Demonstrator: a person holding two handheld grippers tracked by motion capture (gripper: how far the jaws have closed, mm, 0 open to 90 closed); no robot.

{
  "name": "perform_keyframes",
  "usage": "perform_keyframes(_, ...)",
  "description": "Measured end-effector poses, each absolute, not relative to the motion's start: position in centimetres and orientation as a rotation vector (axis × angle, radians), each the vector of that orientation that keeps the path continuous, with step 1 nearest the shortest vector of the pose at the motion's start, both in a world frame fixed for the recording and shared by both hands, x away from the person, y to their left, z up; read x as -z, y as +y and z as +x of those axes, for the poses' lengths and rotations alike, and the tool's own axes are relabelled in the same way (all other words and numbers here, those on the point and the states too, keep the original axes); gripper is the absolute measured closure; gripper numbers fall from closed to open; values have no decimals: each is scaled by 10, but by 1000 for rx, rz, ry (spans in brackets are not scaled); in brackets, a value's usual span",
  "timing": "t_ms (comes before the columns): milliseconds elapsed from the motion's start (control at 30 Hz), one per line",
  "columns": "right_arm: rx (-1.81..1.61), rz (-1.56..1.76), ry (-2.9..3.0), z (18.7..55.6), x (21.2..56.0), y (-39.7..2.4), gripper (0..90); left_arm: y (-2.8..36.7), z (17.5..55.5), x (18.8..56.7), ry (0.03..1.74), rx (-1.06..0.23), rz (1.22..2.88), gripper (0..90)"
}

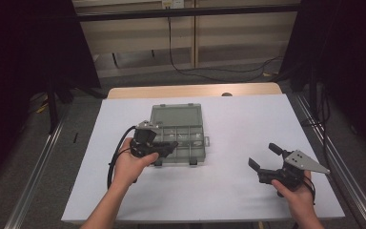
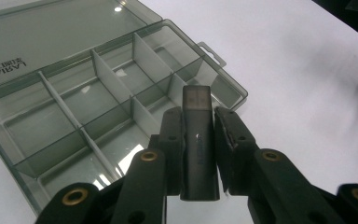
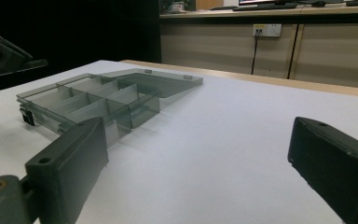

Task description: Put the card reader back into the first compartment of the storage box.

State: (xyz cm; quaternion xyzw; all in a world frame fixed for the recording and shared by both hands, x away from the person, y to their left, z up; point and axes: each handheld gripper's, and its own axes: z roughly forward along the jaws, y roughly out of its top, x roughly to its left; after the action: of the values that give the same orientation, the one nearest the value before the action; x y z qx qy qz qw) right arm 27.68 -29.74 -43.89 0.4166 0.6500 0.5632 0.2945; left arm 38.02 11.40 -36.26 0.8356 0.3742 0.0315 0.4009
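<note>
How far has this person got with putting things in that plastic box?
Done: the compartment box lies open on the table, its lid folded back. In hand: the left gripper clamps a small dark stick above the compartments. Left: setting it into one; those in view look empty. The right gripper rests open, apart.

A rectangular table with a white top and a pale wooden far edge stands on a grey floor. Black curtains hang at both sides. Metal floor rails run along each side of the table. The far wall is clad in beige panels, with a black horizontal bar across it. A black cable drops from a white wall socket and trails over the floor. Lighting is dim and even.
</note>
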Motion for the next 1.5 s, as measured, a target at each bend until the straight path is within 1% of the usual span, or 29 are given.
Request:
perform_keyframes(767, -1497, 1107, 1726, 277, 439, -298, 41, 122, 397, 362, 1018, -145, 2098, 741)
perform_keyframes(1500, -1498, 1100, 1724, 277, 438, -298, 41, 127, 413, 363, 1083, -157, 2071, 741)
